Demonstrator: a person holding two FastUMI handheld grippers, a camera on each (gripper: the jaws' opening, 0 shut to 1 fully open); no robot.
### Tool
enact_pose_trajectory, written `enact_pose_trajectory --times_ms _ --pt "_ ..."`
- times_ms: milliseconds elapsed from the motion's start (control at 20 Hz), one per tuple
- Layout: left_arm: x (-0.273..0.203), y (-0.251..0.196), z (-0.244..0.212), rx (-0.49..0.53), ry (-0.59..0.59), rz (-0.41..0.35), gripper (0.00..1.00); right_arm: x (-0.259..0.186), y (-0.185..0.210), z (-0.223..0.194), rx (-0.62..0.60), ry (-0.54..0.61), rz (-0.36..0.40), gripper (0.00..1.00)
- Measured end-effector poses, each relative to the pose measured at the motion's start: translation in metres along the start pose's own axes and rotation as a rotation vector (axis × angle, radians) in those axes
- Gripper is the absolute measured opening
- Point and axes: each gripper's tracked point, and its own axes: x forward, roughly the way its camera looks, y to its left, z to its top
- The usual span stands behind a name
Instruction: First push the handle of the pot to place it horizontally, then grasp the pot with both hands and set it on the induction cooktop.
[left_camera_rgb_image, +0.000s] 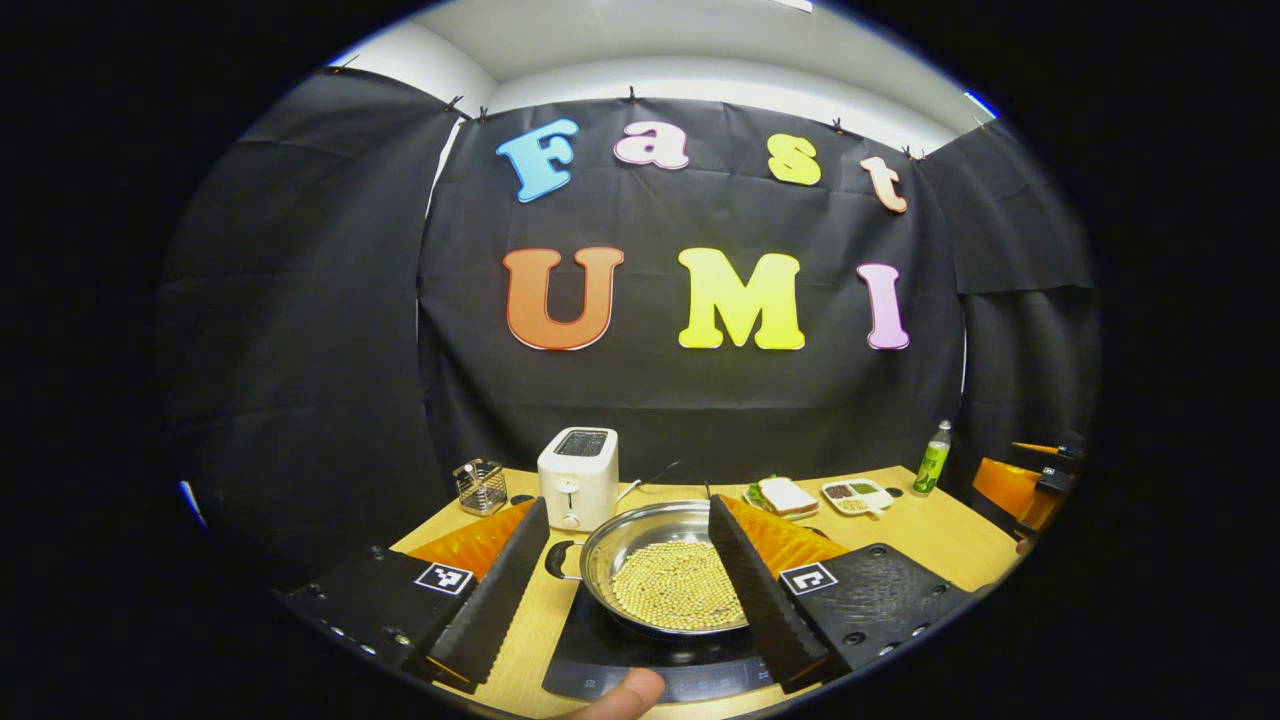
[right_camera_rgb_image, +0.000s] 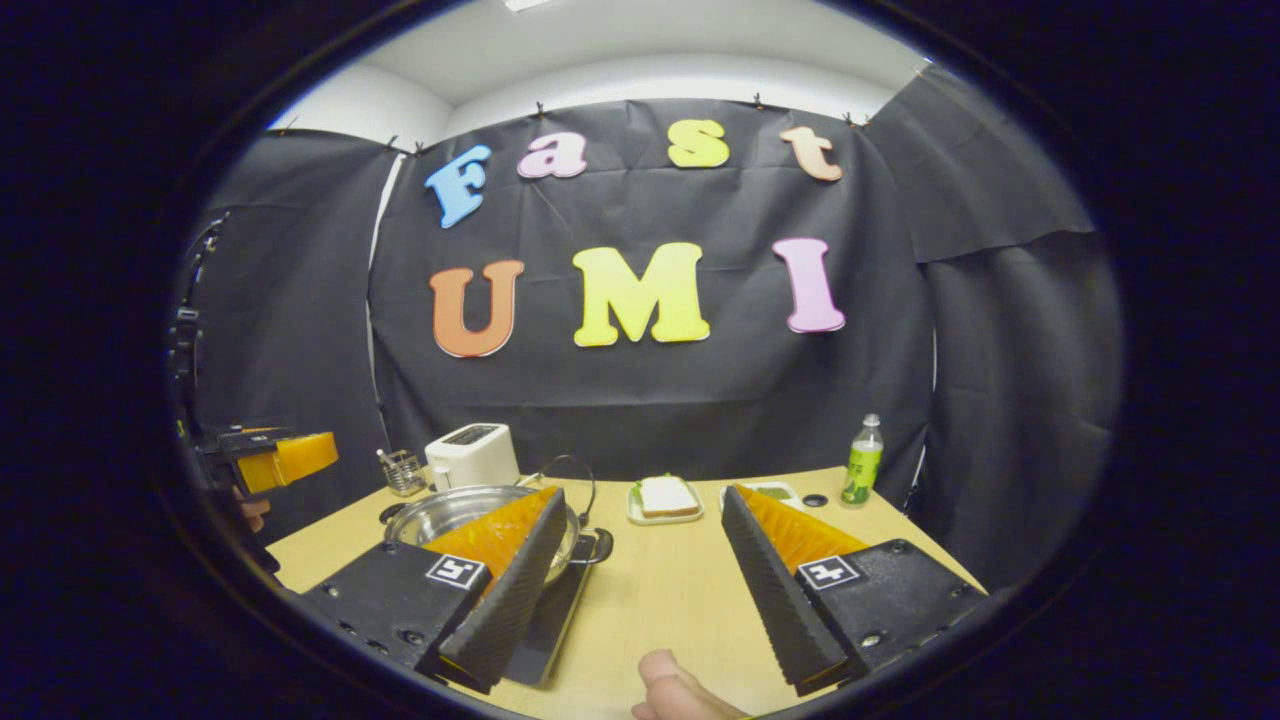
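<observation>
In the left gripper view I saw my left tongs (left_camera_rgb_image: 620, 590) spread wide and gripping nothing, one finger on either side of the pot (left_camera_rgb_image: 665, 580). The pot sat on the black cooktop (left_camera_rgb_image: 620, 665) at the near edge of the counter (left_camera_rgb_image: 950, 530), its pale beans (left_camera_rgb_image: 675, 585) heaped in the bowl. A small black side handle (left_camera_rgb_image: 560, 560) stuck out to its left, clear of my left finger. A thumb tip (left_camera_rgb_image: 625, 692) showed at the bottom. Toward the counter's far edge stood, left to right, a wire basket (left_camera_rgb_image: 482, 486), a white toaster (left_camera_rgb_image: 578, 478), a sandwich (left_camera_rgb_image: 785, 496) on a plate, a snack tray (left_camera_rgb_image: 855, 496) and a green bottle (left_camera_rgb_image: 932, 458).

In the right gripper view my right tongs (right_camera_rgb_image: 640, 590) were just as wide open and empty, over bare counter to the right of the pot (right_camera_rgb_image: 450, 515). The left finger crossed in front of the pot's rim; I could not tell whether it touched. The wire bail (right_camera_rgb_image: 570, 475) arched up behind it. The sandwich (right_camera_rgb_image: 665, 496) and bottle (right_camera_rgb_image: 862, 460) lay farther right, near the far edge.
</observation>
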Motion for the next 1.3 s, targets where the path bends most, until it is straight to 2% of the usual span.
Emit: enact_pose_trajectory --times_ms 300,500,600,950,1200,1250,1300 --pt "-0.056 -0.029 0.045 0.089 -0.073 0.045 0.95 -0.071 -0.046 0.045 0.002 -0.072 -0.068 0.98" --pt "-0.102 -0.072 0.066 0.082 -0.149 -0.027 0.95 -0.123 -0.072 0.071 -0.022 -0.125 -0.146 0.97" --pt "-0.123 -0.080 0.071 0.087 -0.181 -0.029 0.96 -0.146 -0.077 0.076 -0.027 -0.141 -0.172 0.98" --pt "-0.161 -0.102 0.053 0.024 -0.173 -0.094 0.96 -0.185 -0.057 0.082 -0.009 -0.199 -0.141 0.96" --pt "-0.166 -0.075 0.052 0.022 -0.180 -0.033 0.96 -0.199 -0.053 0.086 -0.006 -0.226 -0.130 0.98" --pt "-0.166 -0.071 0.053 0.012 -0.184 -0.020 0.89 -0.199 -0.053 0.085 -0.012 -0.221 -0.134 0.96" --pt "-0.169 -0.069 0.054 0.002 -0.184 -0.019 0.96 -0.198 -0.054 0.082 -0.014 -0.214 -0.138 0.96"
